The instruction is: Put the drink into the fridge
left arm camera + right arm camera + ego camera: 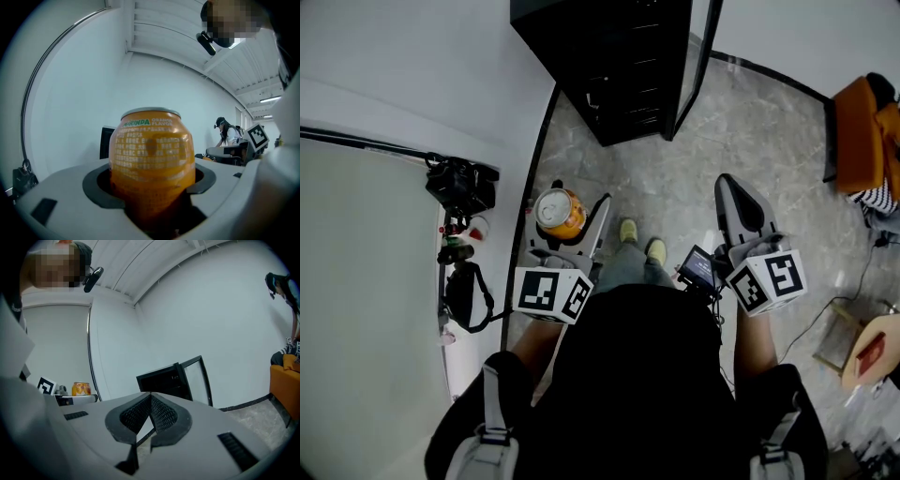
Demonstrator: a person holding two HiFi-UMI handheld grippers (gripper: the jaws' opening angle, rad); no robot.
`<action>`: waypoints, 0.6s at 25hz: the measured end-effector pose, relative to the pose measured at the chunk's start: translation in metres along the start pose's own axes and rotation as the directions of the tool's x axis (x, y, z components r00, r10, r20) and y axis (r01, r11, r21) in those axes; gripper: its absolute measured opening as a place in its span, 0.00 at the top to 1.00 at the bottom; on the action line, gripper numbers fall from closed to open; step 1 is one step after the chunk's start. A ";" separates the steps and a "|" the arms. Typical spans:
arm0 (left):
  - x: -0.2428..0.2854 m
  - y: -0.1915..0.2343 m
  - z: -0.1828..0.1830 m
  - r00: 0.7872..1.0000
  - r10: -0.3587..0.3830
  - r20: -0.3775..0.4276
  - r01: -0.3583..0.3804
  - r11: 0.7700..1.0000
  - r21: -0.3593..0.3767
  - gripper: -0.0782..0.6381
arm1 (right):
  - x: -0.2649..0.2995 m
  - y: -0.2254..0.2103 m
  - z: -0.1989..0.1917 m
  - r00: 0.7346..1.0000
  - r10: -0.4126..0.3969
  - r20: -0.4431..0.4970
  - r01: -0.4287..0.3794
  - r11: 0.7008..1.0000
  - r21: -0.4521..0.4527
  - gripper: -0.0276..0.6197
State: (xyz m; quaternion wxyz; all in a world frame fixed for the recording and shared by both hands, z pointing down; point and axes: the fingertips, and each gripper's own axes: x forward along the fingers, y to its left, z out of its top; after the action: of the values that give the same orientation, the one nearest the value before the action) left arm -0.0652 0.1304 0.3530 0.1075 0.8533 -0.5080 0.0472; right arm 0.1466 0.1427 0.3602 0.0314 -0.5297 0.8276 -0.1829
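— What can't we make out?
— The drink can's [152,154] base, sunk between our left gripper's [572,234] clamping pads. The fridge [619,66] is cut off.
— Surfaces?
— Smooth orange cylinder. The right gripper's [150,420] ribbed tips are pressed together, empty. Black fridge, glass door [698,56] open.

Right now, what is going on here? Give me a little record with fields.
left tongs: shut on the can
can: orange, upright
right tongs: shut, empty
fridge: black, on the floor ahead of the person
door: open
task: can not yet in the fridge
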 end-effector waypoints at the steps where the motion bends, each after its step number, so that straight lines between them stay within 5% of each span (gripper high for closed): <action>1: 0.001 0.001 -0.001 1.000 -0.002 -0.003 0.002 1.000 0.000 0.40 | 0.001 0.000 -0.001 1.000 -0.002 -0.002 0.002 1.000 0.001 0.95; 15: 0.037 0.048 0.005 0.999 -0.026 -0.023 0.025 1.000 -0.012 0.40 | 0.060 0.001 0.001 0.999 -0.024 -0.041 0.024 1.000 -0.007 0.95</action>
State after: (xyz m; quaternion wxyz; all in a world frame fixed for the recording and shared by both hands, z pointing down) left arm -0.0896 0.0755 0.3613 0.1188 0.8585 -0.4960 0.0528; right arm 0.1197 0.0901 0.3672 0.0102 -0.5359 0.8222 -0.1915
